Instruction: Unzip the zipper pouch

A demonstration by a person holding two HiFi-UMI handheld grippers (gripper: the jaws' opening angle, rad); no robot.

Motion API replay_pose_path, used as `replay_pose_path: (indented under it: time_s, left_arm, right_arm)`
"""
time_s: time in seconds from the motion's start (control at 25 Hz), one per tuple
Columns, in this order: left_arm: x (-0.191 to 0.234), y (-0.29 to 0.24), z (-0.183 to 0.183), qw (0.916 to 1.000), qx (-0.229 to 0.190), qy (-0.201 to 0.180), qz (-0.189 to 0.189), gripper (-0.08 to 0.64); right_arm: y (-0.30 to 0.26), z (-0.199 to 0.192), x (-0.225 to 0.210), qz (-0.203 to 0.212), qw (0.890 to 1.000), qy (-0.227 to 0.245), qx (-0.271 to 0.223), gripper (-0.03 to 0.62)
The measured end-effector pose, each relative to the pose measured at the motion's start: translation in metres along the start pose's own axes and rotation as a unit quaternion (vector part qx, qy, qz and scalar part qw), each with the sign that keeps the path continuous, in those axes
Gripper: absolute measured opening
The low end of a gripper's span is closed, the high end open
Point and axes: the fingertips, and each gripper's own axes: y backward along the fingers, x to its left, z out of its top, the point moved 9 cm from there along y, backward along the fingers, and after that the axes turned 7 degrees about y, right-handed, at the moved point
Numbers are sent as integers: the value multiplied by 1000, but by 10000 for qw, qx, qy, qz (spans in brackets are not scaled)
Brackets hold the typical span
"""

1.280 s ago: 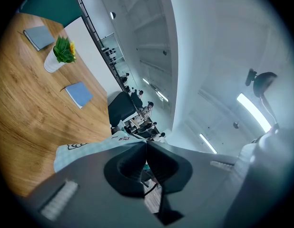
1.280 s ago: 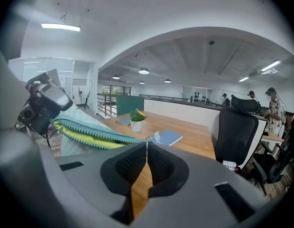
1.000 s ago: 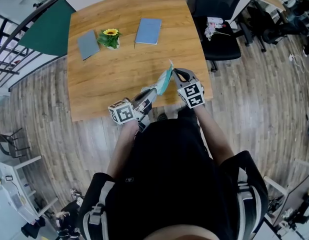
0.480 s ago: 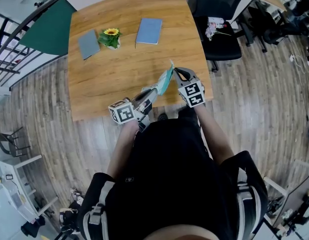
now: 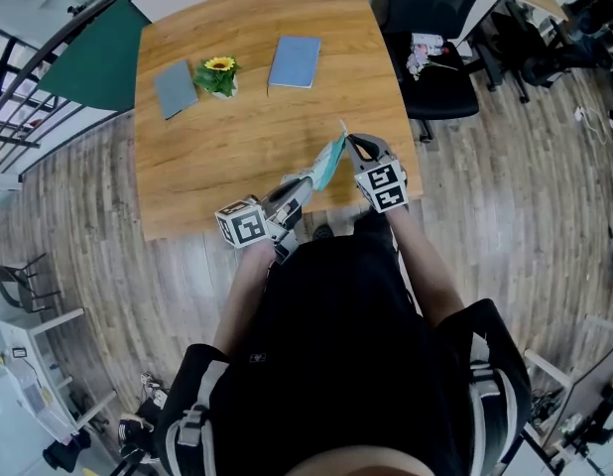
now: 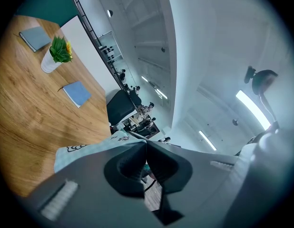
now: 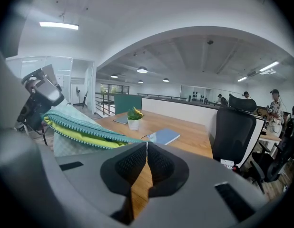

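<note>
The light teal zipper pouch point(image 5: 329, 161) hangs in the air over the table's near edge, stretched between both grippers. My left gripper point(image 5: 295, 192) is shut on the pouch's lower end, and its printed fabric point(image 6: 87, 146) runs in under the closed pads. My right gripper point(image 5: 349, 143) is shut at the pouch's upper end, on the zipper. In the right gripper view the pouch point(image 7: 80, 129) gapes along its teal zipper teeth and shows a yellow lining. The zipper tape runs straight into the right gripper point(image 7: 147, 145), so the pull itself is hidden.
On the wooden table point(image 5: 237, 147) stand a small pot with a sunflower point(image 5: 218, 75), a blue notebook point(image 5: 295, 60) and a grey notebook point(image 5: 175, 88), all at the far side. A black office chair point(image 5: 435, 67) stands at the table's right.
</note>
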Motion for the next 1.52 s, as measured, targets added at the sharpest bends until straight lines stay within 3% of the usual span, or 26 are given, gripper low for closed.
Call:
replay_pose_path:
  time_s: [1.08, 1.52]
  left_arm:
    - [-4, -1, -12, 9999, 86, 13, -95, 2]
    - [5, 3, -8, 9999, -53, 113, -24, 3]
  right_arm:
    - [16, -13, -3, -108, 9997, -175, 88, 15]
    - [21, -14, 12, 356, 9992, -12, -165, 43]
